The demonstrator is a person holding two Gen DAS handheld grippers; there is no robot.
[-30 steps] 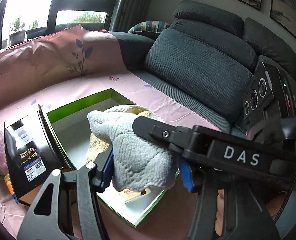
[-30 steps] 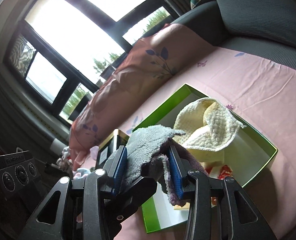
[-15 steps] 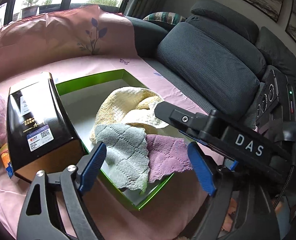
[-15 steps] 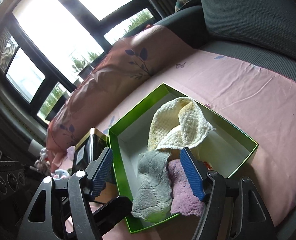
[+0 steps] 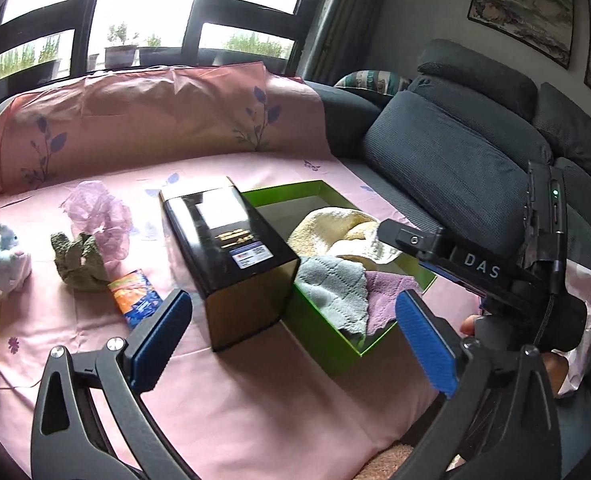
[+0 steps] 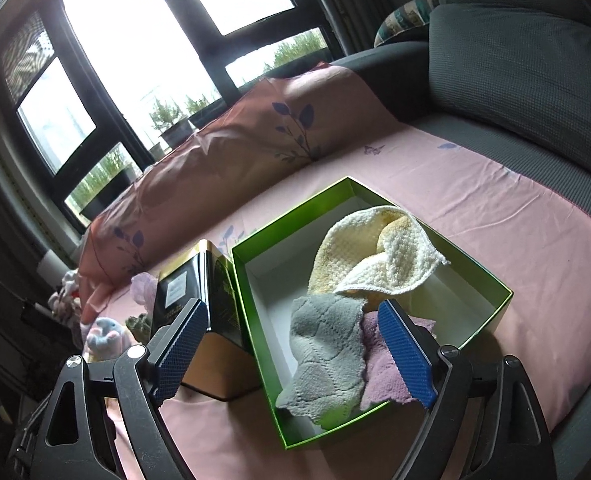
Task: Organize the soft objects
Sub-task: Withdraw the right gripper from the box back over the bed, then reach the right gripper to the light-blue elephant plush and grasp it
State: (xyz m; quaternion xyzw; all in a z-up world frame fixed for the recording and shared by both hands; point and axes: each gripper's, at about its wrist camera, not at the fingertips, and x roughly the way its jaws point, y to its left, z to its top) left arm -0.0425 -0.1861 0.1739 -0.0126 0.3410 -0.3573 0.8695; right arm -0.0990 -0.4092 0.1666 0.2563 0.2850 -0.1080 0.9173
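A green box point(image 6: 491, 312) point(image 5: 327, 344) lies on the pink sheet and holds a cream towel point(image 6: 379, 256) point(image 5: 335, 228), a grey cloth point(image 6: 327, 344) point(image 5: 331, 284) draped over its near rim, and a purple cloth point(image 6: 379, 372) point(image 5: 387, 300). My right gripper point(image 6: 291, 352) is open and empty, just above the near end of the box. My left gripper point(image 5: 295, 340) is open and empty, held back from the box. The right gripper's body point(image 5: 475, 268) shows in the left wrist view. An olive cloth point(image 5: 77, 260), a pink mesh pouf point(image 5: 99, 212) and a small plush toy point(image 5: 3, 256) lie on the sheet at left.
A black and gold box point(image 5: 231, 256) point(image 6: 199, 312) stands against the green box's left side. An orange and blue packet point(image 5: 135, 296) lies in front of the olive cloth. Dark grey sofa cushions point(image 5: 447, 160) rise at right. Windows are behind.
Both grippers opened and let go of the grey and purple cloths, which now lie in the green box. Both grippers then pulled back and up; the left view swung left.
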